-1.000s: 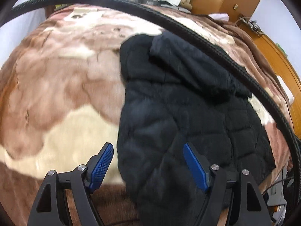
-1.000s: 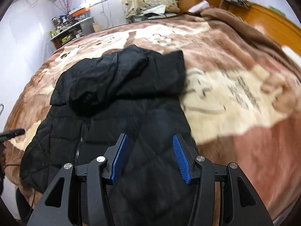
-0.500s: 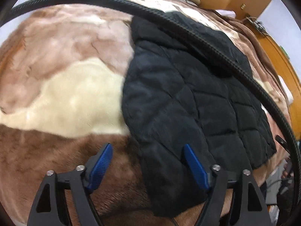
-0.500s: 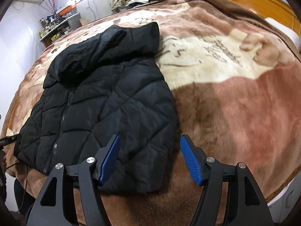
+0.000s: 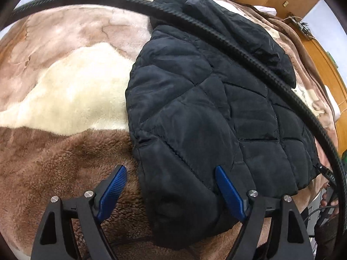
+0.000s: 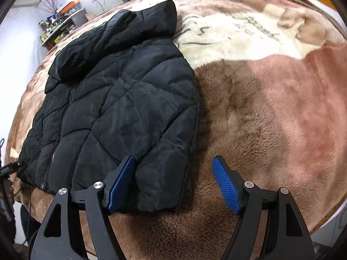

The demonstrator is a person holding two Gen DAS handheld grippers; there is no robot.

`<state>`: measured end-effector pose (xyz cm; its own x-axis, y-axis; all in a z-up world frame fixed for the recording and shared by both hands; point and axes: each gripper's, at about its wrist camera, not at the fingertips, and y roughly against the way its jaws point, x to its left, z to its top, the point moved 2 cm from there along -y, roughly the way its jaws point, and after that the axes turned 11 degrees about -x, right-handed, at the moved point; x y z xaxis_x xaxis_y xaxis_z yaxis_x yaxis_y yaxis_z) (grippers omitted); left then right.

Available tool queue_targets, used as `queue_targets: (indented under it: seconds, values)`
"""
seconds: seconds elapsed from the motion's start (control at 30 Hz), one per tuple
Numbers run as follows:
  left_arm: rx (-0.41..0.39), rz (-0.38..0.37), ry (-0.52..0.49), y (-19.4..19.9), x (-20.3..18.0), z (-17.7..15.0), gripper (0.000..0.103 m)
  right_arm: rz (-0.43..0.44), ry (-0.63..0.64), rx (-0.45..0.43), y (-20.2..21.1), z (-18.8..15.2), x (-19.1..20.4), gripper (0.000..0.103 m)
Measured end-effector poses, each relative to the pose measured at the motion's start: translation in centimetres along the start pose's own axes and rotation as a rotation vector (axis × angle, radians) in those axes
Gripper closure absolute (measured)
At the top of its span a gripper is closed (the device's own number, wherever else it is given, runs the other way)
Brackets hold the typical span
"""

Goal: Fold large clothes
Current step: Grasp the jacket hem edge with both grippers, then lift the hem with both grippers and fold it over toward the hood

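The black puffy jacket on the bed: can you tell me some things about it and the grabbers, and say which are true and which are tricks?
1. The black jacket lies spread on a brown and cream blanket. True.
2. The left gripper is shut tight on a sleeve. False: its jaws are wide open, near the jacket's lower corner.
3. The right gripper is open too. True.
4. The hood lies at the far end of the jacket. True.
5. The jacket is red. False: it is black.
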<state>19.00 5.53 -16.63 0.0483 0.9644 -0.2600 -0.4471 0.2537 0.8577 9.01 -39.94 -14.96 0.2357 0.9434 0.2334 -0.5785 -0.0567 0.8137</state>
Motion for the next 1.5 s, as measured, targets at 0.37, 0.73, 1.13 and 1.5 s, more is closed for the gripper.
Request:
queue_targets:
  seconds: [0.37, 0.73, 1.13, 1.5]
  values:
    - [-0.009, -0.02, -0.079, 0.4, -2.0, -0.2, 0.071, 0.094, -0.023, -0.014, 1.7, 0.0, 1.7, 0.081]
    - [-0.09, -0.068, -0.155, 6.8, -3.9, 0.8, 0.08, 0.143, 0.049, -0.14, 8.5, 1.2, 4.1, 0.087]
    - [-0.121, -0.15, -0.163, 12.6, -3.7, 0.7, 0.08, 0.164, 0.086, -0.195, 14.1, 1.4, 4.2, 0.087]
    - [-0.202, -0.145, -0.194, 13.3, -7.2, 7.4, 0.08, 0.137, 0.162, -0.261, 13.0, 7.9, 7.4, 0.087]
